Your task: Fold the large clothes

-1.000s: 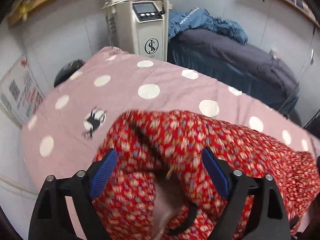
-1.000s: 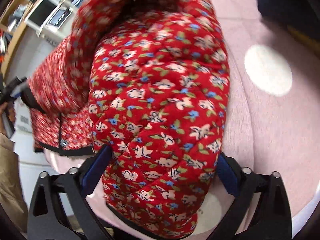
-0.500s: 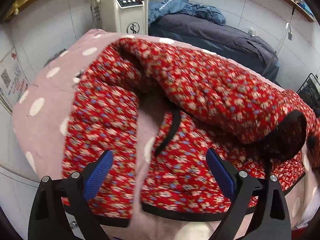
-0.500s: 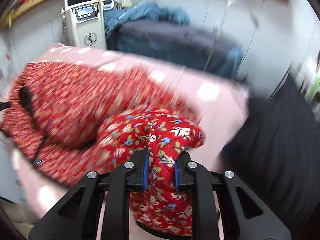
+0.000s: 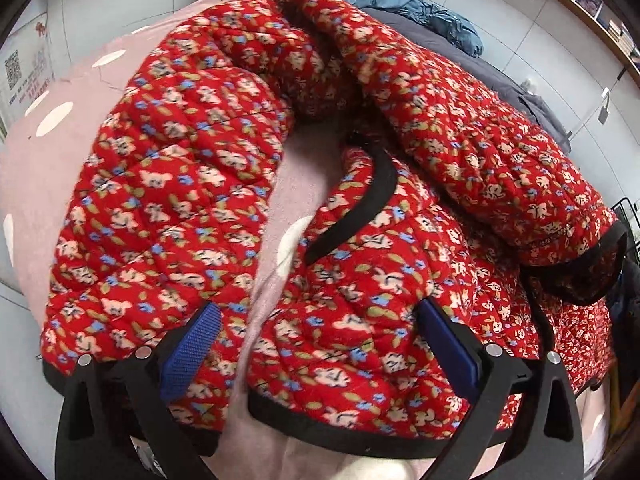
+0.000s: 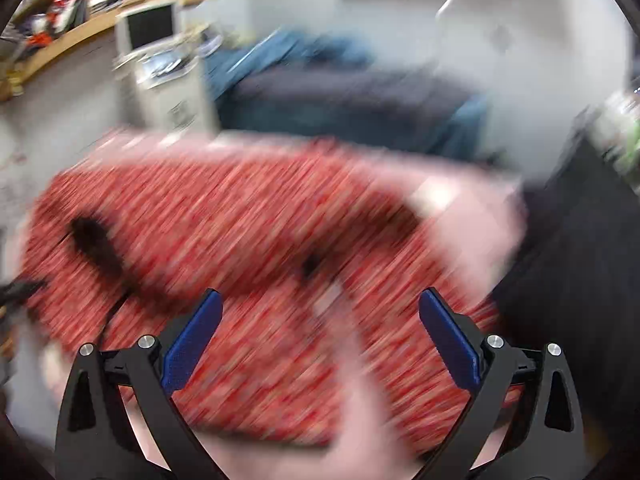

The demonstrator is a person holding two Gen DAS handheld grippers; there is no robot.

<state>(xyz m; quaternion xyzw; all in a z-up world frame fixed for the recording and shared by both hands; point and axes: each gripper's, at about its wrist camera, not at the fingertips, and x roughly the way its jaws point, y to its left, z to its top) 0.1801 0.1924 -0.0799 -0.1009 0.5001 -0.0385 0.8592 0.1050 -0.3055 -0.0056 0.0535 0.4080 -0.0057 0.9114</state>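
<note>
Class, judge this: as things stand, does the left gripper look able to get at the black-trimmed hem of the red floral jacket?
Probably yes. The left gripper is open, with the jacket's black-trimmed hem lying just below its fingertips on the pink spotted cover; nothing lies over that edge.

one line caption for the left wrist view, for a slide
Open left gripper poised over the black-trimmed hem of a red floral quilted jacket spread on a pink polka-dot cover.
</note>
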